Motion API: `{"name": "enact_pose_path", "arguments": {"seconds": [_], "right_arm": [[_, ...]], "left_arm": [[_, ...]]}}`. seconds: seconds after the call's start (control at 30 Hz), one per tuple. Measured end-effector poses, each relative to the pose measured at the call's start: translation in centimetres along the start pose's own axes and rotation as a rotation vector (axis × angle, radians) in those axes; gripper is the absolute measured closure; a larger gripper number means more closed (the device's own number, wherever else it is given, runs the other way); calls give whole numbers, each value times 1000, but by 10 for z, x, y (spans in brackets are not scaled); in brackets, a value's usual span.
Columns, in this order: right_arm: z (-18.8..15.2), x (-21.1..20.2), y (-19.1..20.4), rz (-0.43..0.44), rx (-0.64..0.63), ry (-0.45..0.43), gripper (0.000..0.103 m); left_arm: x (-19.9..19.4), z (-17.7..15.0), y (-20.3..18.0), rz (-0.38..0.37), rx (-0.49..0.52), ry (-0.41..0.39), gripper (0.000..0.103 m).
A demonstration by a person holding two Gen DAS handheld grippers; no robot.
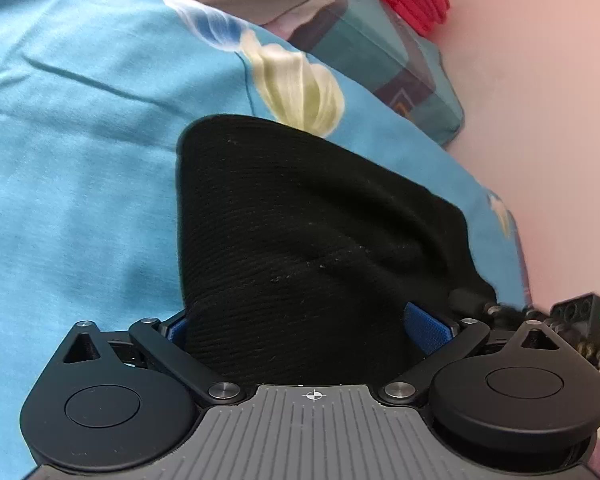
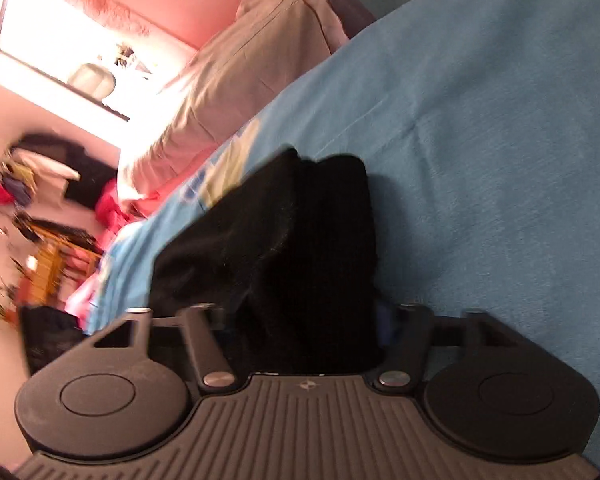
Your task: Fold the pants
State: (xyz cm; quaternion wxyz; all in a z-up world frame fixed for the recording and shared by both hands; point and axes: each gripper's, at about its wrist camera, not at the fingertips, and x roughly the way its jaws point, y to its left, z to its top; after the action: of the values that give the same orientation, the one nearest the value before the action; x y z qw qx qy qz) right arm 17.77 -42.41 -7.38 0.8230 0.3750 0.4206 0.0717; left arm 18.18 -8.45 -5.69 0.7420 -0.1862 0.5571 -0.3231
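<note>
The left gripper (image 1: 306, 334) at the frame's bottom stands wide with the black pants (image 1: 300, 240) bunched between its fingers, grip unconfirmed, and the right gripper (image 2: 304, 332) likewise straddles them, seemingly to lay a fold on the blue sheet (image 1: 80, 160).

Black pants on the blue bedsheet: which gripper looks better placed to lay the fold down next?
Probably the left gripper. The black pants sit squarely between its blue pads, spreading smoothly over the blue bedsheet. At the right gripper the cloth is bunched and the view blurred.
</note>
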Motion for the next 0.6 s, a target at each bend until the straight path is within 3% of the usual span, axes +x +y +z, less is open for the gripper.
{"name": "enact_pose_path", "arguments": {"seconds": [0.07, 0.2, 0.3, 0.5, 0.6], "right_arm": [[3, -6, 8, 9, -8, -7, 59], [-3, -42, 32, 62, -46, -36, 60], [-15, -72, 52, 88, -62, -47, 60], [-88, -151, 55, 89, 15, -71, 60], [-130, -163, 41, 27, 98, -48, 52]], "left_arm": [[-9, -4, -14, 15, 13, -26, 0], [-51, -15, -42, -56, 71, -51, 0], [-85, -39, -71, -49, 173, -50, 0], [-132, -114, -96, -60, 281, -12, 0], [-117, -154, -88, -18, 300, 89, 0]]}}
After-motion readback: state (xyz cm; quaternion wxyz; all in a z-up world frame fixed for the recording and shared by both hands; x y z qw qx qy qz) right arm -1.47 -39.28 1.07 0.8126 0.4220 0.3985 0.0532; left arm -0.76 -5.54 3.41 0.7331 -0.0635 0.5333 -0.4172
